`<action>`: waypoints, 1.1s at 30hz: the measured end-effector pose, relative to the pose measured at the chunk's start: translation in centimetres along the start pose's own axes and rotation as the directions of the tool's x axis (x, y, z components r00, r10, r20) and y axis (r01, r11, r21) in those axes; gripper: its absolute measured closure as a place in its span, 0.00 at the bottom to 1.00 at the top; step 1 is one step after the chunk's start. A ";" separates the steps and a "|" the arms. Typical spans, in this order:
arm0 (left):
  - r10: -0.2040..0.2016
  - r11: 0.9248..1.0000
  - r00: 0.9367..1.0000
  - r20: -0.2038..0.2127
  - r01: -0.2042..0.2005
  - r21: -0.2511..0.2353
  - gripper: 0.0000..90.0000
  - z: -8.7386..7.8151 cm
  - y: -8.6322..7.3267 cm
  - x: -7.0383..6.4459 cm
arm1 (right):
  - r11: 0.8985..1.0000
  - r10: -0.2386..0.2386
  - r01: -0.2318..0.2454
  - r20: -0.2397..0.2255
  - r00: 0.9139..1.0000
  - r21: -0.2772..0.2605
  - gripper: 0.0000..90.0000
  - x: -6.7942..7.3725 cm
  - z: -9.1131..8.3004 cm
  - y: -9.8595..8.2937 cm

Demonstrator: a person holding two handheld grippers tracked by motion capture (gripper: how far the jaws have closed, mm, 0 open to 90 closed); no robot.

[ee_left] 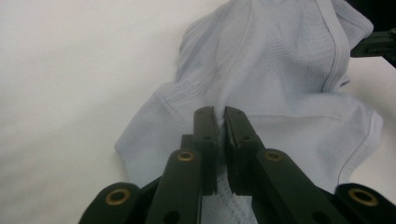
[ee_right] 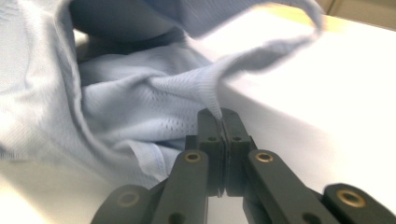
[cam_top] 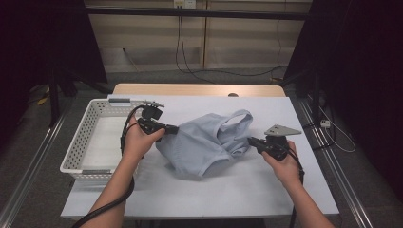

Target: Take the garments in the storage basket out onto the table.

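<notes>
So I've got the pale blue top (cam_top: 204,142) bunched up mid-table on the white sheet (cam_top: 247,190), just right of the white basket (cam_top: 88,137). My left gripper (cam_top: 172,128) is pinching a fold at its left edge — jaws nearly pressed together with fabric between them. My right gripper (cam_top: 251,140) is clamped tight on a thin hem at the right side — that edge is pulled up taut.
</notes>
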State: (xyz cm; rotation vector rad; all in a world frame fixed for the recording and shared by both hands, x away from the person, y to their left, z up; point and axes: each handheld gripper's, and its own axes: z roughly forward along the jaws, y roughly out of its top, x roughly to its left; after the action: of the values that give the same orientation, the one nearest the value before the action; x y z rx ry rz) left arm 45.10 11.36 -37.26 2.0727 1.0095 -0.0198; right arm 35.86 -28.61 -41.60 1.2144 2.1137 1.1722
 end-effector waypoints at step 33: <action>0.014 0.997 1.000 0.023 -0.015 0.072 0.94 1.3 -1.9 -0.1 | 0.998 0.035 -0.035 0.007 0.999 0.048 0.99 -1.3 0.3 -1.4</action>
State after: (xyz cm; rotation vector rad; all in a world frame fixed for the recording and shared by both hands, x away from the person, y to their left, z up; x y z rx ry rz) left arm 44.20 11.06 -39.38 2.1406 0.9930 -0.0733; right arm 36.08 -29.90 -42.95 1.2802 2.1355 1.1365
